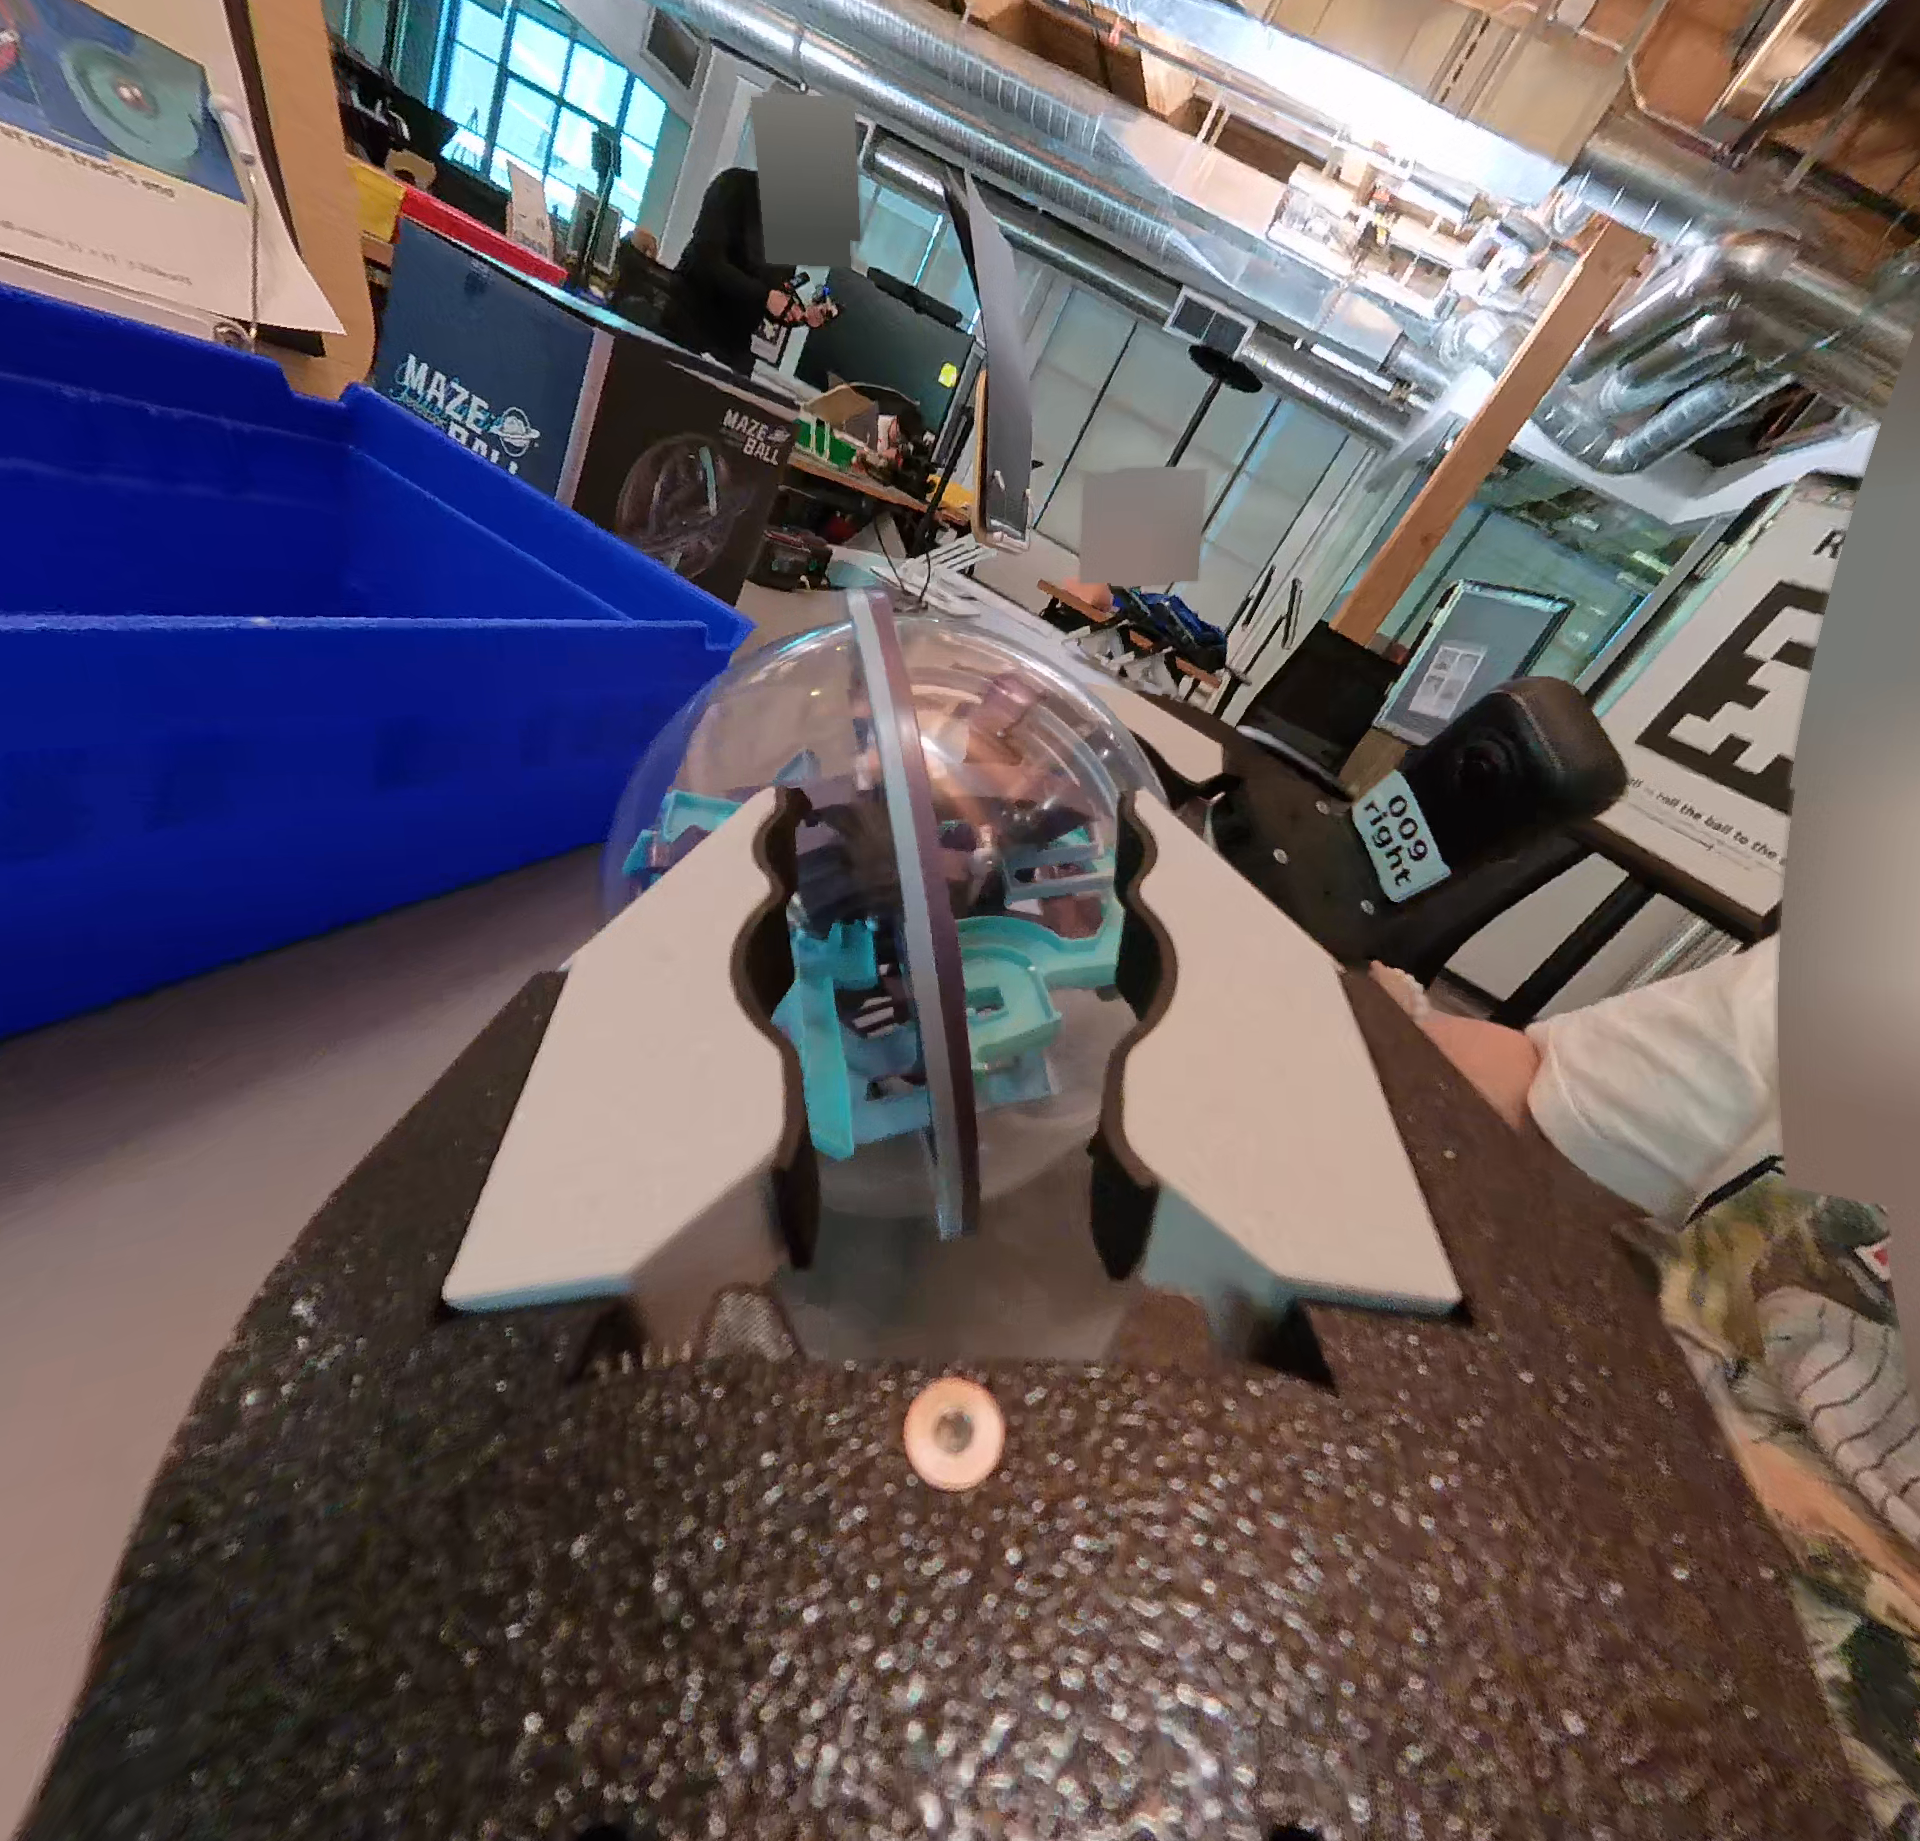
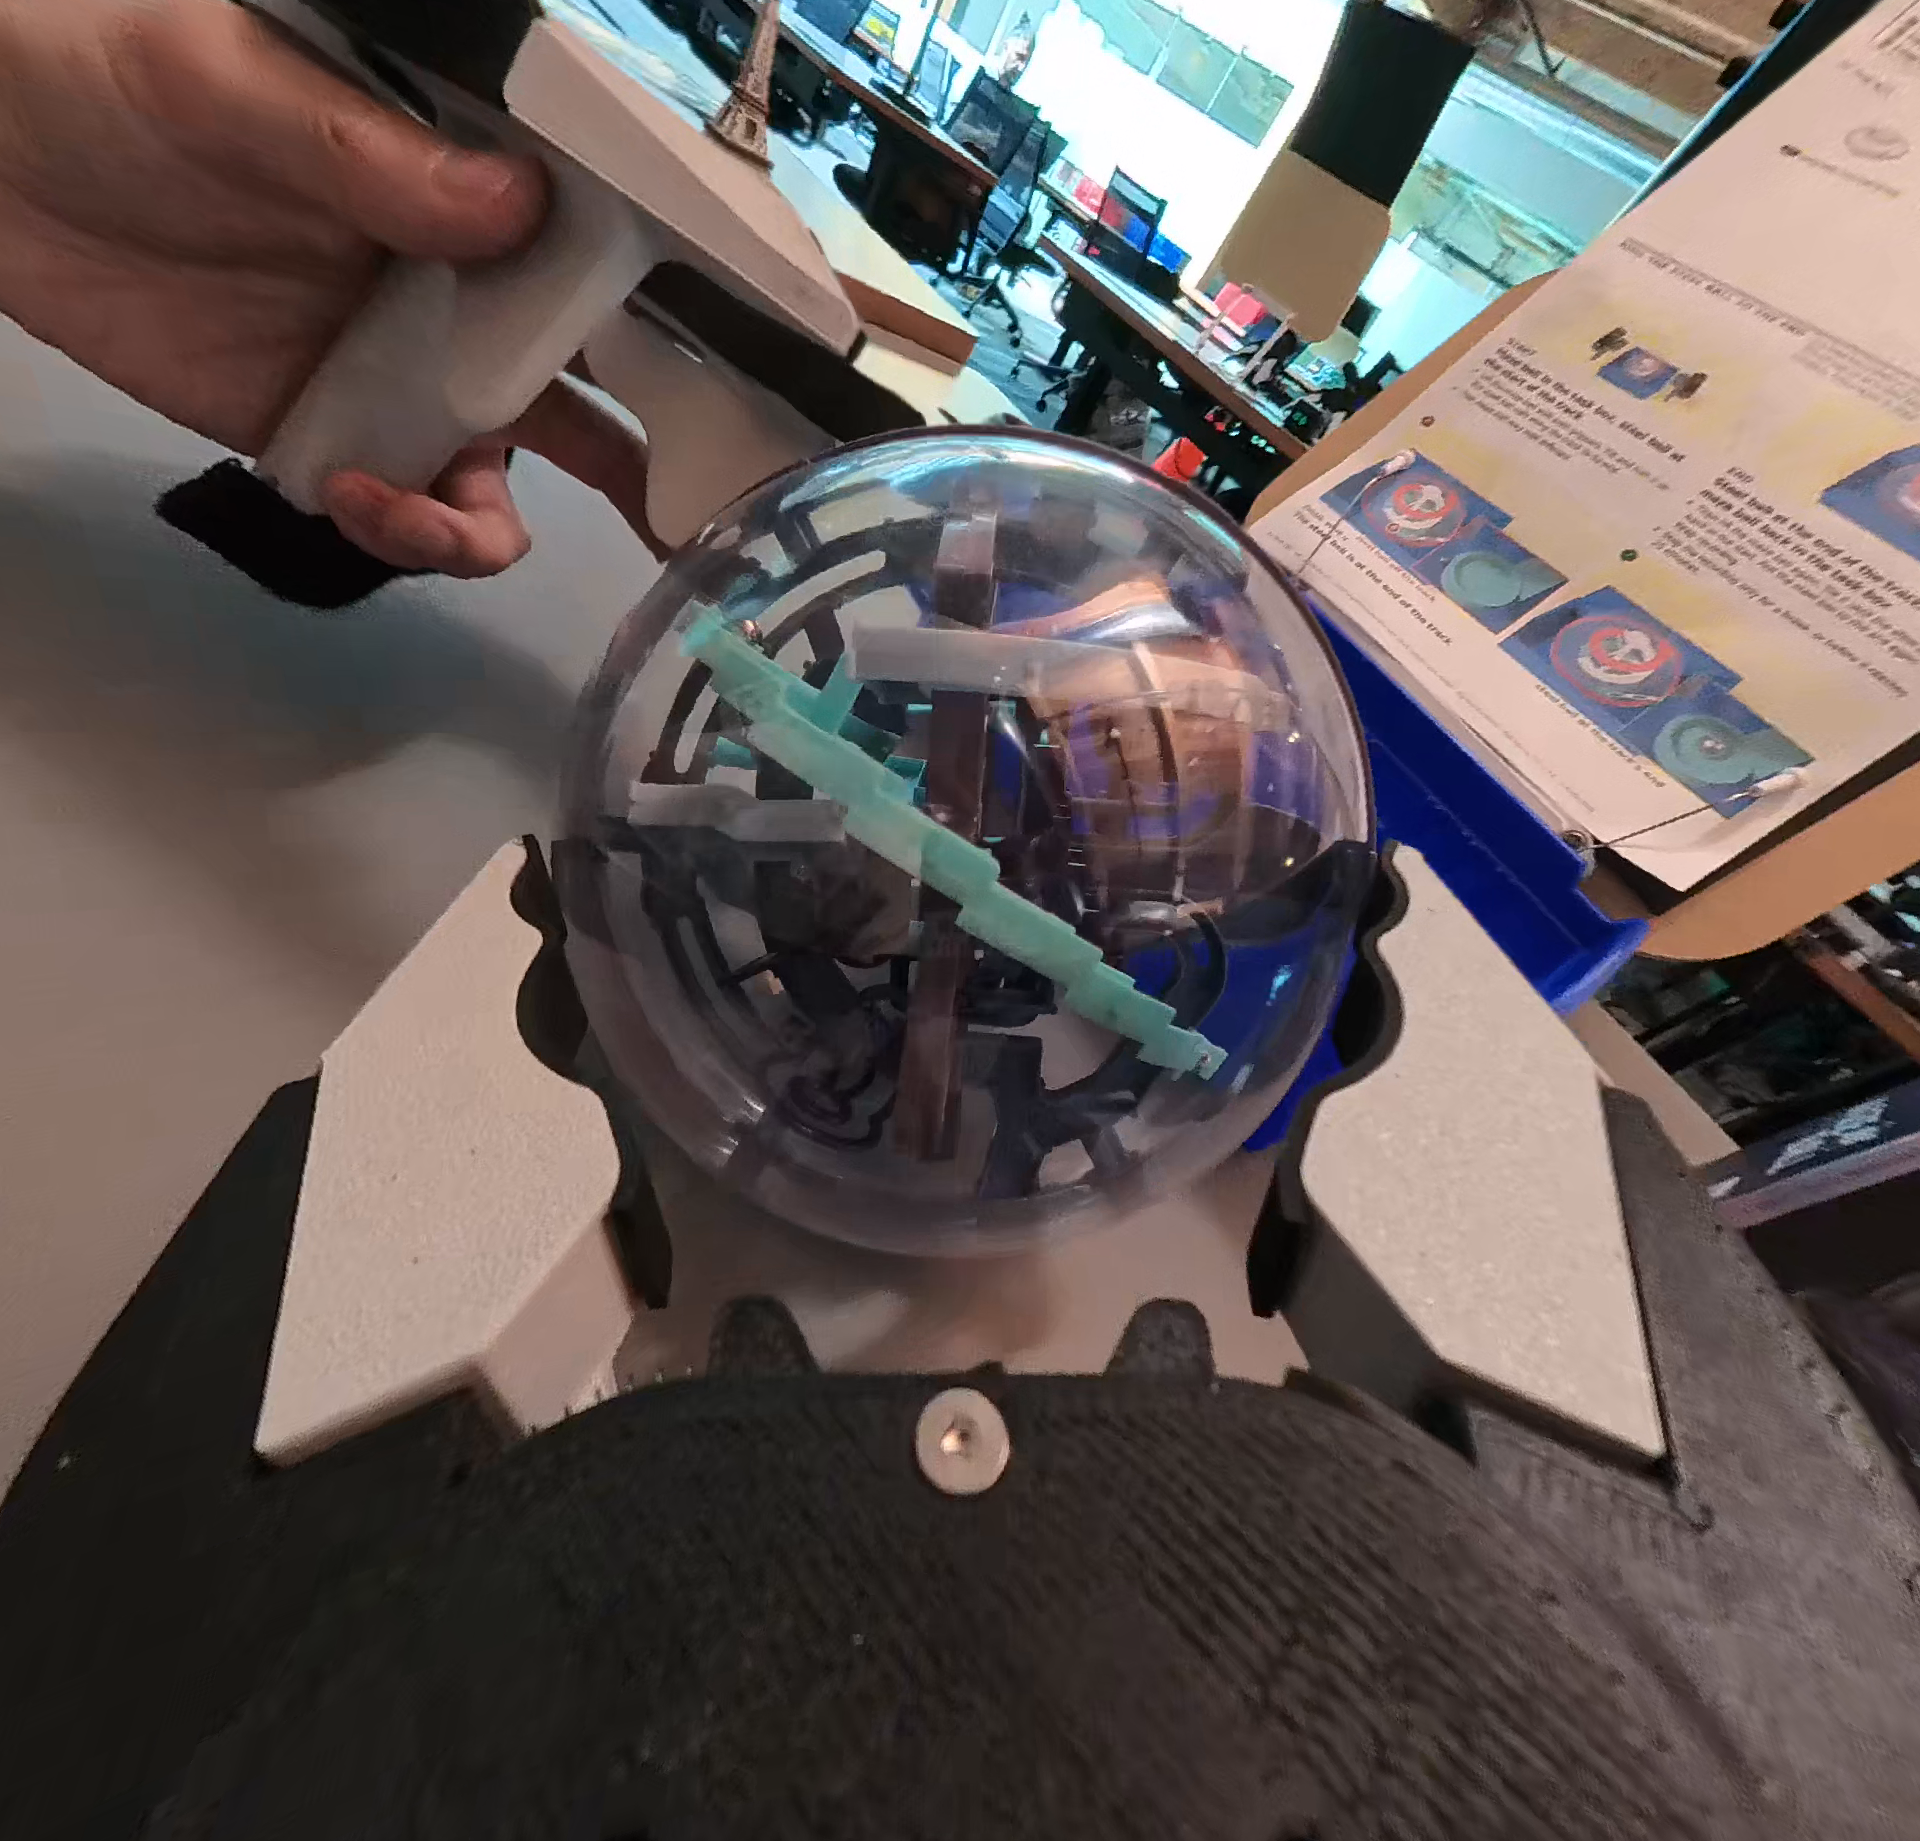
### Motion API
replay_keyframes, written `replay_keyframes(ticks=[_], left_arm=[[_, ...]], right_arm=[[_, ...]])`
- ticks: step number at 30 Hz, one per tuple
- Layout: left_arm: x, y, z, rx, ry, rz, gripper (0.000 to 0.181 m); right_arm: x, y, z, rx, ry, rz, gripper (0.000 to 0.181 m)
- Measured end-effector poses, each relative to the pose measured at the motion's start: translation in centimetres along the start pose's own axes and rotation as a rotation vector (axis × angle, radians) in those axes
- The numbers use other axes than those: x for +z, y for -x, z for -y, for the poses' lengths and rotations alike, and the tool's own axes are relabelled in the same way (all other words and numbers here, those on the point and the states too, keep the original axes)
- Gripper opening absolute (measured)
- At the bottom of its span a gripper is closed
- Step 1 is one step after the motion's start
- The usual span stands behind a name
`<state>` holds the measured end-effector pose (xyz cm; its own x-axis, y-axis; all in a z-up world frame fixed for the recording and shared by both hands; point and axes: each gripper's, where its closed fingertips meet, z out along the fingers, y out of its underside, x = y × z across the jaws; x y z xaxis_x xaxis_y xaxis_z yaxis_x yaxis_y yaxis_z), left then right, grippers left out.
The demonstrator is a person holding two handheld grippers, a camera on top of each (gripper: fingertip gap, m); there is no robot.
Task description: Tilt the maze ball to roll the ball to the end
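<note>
Right tool spread wide and clamped on the clear plastic maze ball with teal and dark tracks inside, pads at 3 and 9 o'clock. Left tool likewise gripping the same sphere from the far side, above the grey worktop. Blue plastic bin at 9 o'clock. Mid-tilt, seemingly; small steel ball not discernible. Next: slow, coordinated roll of both wrists
</note>
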<state>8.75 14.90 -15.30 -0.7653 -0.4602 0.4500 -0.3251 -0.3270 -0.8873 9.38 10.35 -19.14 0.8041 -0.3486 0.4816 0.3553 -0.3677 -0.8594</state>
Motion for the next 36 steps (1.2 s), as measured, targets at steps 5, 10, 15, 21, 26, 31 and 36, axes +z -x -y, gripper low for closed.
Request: replay_keyframes(ticks=[5, 10, 15, 21, 26, 31, 36], left_arm=[[0.8, 0.3, -0.1, 0.117, 0.047, 0.09, 0.059], [2.1, 0.6, 0.1, 0.113, 0.019, 0.123, 0.078], [2.4, 0.3, 0.1, 0.143, -0.013, 0.104, 0.078], [2.2, -0.4, -0.4, 0.233, 0.018, 0.085, 0.081], [2.6, -1.2, -1.0, 0.293, 0.039, 0.073, 0.103], [3.1, -1.7, -2.4, 0.378, 0.14, 0.087, 0.128], [3.9, -0.7, -3.4, 0.384, 0.224, 0.176, 0.139]], right_arm=[[-0.6, 0.3, -0.1, -0.044, -0.02, -0.08, 0.144], [-1.0, 0.6, 0.0, -0.097, -0.035, -0.112, 0.139], [-1.6, 1.0, 0.2, -0.069, -0.057, -0.127, 0.139], [-2.5, 1.3, 0.6, -0.043, -0.082, -0.056, 0.136], [-3.1, 0.8, 1.3, 0.086, -0.131, -0.006, 0.127], [-3.4, 1.8, 1.1, 0.009, -0.118, -0.007, 0.133], [-3.7, 2.3, 1.1, -0.01, -0.123, 0.001, 0.133]])
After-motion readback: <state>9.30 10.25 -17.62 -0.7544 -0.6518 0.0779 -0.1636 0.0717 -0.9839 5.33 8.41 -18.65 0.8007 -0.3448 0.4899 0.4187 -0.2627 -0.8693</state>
